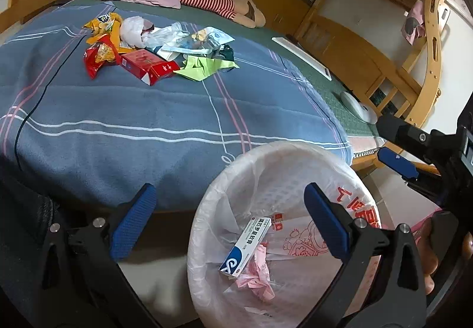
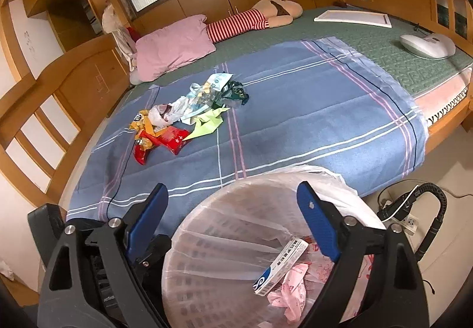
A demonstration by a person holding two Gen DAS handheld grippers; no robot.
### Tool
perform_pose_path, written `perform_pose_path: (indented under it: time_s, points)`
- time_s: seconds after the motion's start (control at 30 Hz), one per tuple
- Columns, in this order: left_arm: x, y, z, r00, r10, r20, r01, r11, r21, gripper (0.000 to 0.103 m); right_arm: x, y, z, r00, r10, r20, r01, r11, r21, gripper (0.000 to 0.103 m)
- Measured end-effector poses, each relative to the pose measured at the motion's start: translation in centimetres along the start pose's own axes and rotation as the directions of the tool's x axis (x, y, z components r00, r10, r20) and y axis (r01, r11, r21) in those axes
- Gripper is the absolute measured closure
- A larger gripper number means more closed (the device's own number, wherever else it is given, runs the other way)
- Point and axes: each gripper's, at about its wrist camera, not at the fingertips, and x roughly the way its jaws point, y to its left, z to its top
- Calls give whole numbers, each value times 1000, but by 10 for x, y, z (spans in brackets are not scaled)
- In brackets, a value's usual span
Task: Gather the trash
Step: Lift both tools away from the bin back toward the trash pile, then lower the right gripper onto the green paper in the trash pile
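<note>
Two hand-held grippers, both poised over the bin at the foot of the bed. Left hand-held gripper: jaws spread wide, nothing between the blue pads. Right hand-held gripper: likewise spread wide and empty, its jaws straddling the bin mouth, which suggests a piece has gone in and the jaws are parted to let go.

Bin: pale basket lined with a white plastic bag printed in red. Inside, one white-and-blue carton lying slantwise on crumpled pink wrapper. Placed close against the bed edge, presumably so each trip from pile to bin is short.

Trash pile: well apart from the bin, on the far part of the blanket. Items heaped touching one another: red box, red snack bag, yellow wrappers, white plastic bags, a clear packet, green paper, something dark green at the right end. Most of the task appears still to do.

Surface: blue blanket with white and pink stripes, laid over a green mat. A thin dark cord runs across the blanket's left side.

Room: pink pillow, soft doll in red-striped clothing, flat white board and a white oval device on the mat. Wooden bed frame, wooden cupboards and frosted panels behind. Power strip and cables on the floor to the right.
</note>
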Motion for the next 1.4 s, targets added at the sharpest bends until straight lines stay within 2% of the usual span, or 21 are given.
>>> perform_pose_path:
  time_s: [0.1, 0.17, 0.23, 0.27, 0.3, 0.37, 0.43, 0.63, 0.9, 1.1, 1.13, 1.17, 1.23, 1.27, 1.3, 1.33, 1.4]
  points:
    - [2, 1, 0, 1000, 3, -5, -3, 1000, -10, 4, 0, 2, 0, 999, -42, 17, 42, 999, -17, 8]
    - [2, 1, 0, 1000, 4, -3, -4, 1000, -9, 4, -3, 5, 1, 989, -136, 56, 138, 989, -43, 7]
    - [2, 0, 0, 1000, 3, 1, -3, 1000, -6, 4, -9, 8, 0, 961, -240, 140, 250, 967, -59, 7]
    - [2, 0, 0, 1000, 2, 2, -2, 1000, -5, 4, -15, 9, -1, 938, -285, 197, 300, 953, -46, 6]
    - [3, 0, 0, 1000, 3, -1, -3, 1000, -4, 4, -21, 9, -3, 918, -309, 248, 324, 946, -23, 4]
    - [5, 1, 0, 1000, 5, -9, -5, 1000, -4, 4, -30, 7, -6, 897, -312, 312, 321, 947, 23, 3]
    - [6, 1, 0, 1000, 6, -13, -6, 1000, -5, 3, -32, 2, -5, 904, -288, 316, 287, 957, 52, 3]
    - [7, 1, 0, 1000, 6, -16, -7, 1000, -7, 3, -17, -7, 2, 948, -254, 194, 250, 967, 44, 3]
    - [7, 1, -1, 1000, 7, -13, -7, 1000, -6, 3, -14, -3, -1, 967, -213, 142, 209, 977, 46, 3]
    - [2, 5, 4, 1000, -7, 0, 7, 999, -35, 3, -12, 0, 0, 969, -211, 127, 208, 977, 35, 3]
    - [-1, 9, 12, 1000, 4, 12, -3, 999, -41, 3, -11, 1, 2, 969, -213, 128, 211, 977, 26, 3]
    - [-8, 14, 24, 998, 46, 44, -45, 998, -37, 3, -10, 1, 4, 968, -217, 129, 216, 976, 19, 3]
    - [-21, 25, 48, 979, 156, 131, -153, 988, -36, 3, -7, 3, 11, 964, -229, 137, 230, 973, 9, 3]
    - [-27, 33, 61, 960, 220, 175, -216, 975, -45, 3, -4, 4, 14, 963, -233, 136, 234, 972, 8, 3]
    - [-30, 46, 79, 929, 310, 203, -302, 951, -69, 3, -1, 5, 18, 964, -233, 132, 234, 972, 6, 3]
    - [-28, 62, 99, 899, 396, 187, -383, 918, -105, 4, 5, 9, 25, 966, -228, 122, 229, 973, 1, 3]
    - [-17, 96, 131, 868, 484, 112, -459, 868, -192, 4, 15, 16, 34, 970, -215, 114, 217, 976, -9, 3]
